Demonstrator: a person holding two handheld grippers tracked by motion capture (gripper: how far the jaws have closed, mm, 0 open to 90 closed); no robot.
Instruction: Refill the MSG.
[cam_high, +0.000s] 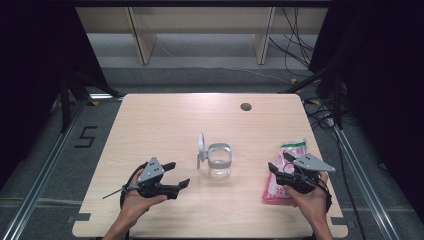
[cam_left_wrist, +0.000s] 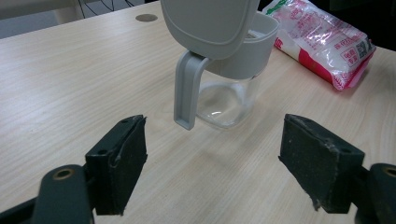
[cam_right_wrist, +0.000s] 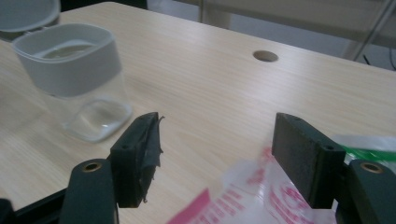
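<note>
- I have the pink and white bag (cam_high: 284, 175) lying flat near the right edge of the counter (cam_high: 160, 125), toward the near right corner, with its long side running away from me.
- In the left gripper view the bag's printed plastic shows pink bands and a green strip at its far end.
- My right hand-held gripper (cam_high: 278, 169) sits over the near part of the bag with its jaws spread apart; in the right gripper view the crinkled pink and clear plastic lies below and between the two black pads (cam_right_wrist: 306, 158), and I see neither pad pressing on it.
- My right hand (cam_high: 312, 192) comes in from the near edge, wrapped around the gripper's body, the grey three-cornered plate on top.
- Left of the bag, about mid-counter, the clear jar (cam_high: 219, 162) stands upright with a grey collar round its mouth, well apart from the bag.
- Its grey lid (cam_high: 201, 145) is flipped up on the jar's left side, standing nearly on edge, so the mouth is open; I cannot tell what, if anything, is inside.
- My left hand-held gripper (cam_high: 181, 175) hovers left of the jar, nearer the front edge, jaws wide apart and pointing toward the jar, with bare wood between the pads.
- A small round hole (cam_high: 245, 106) sits near the counter's far edge, right of centre.
</note>
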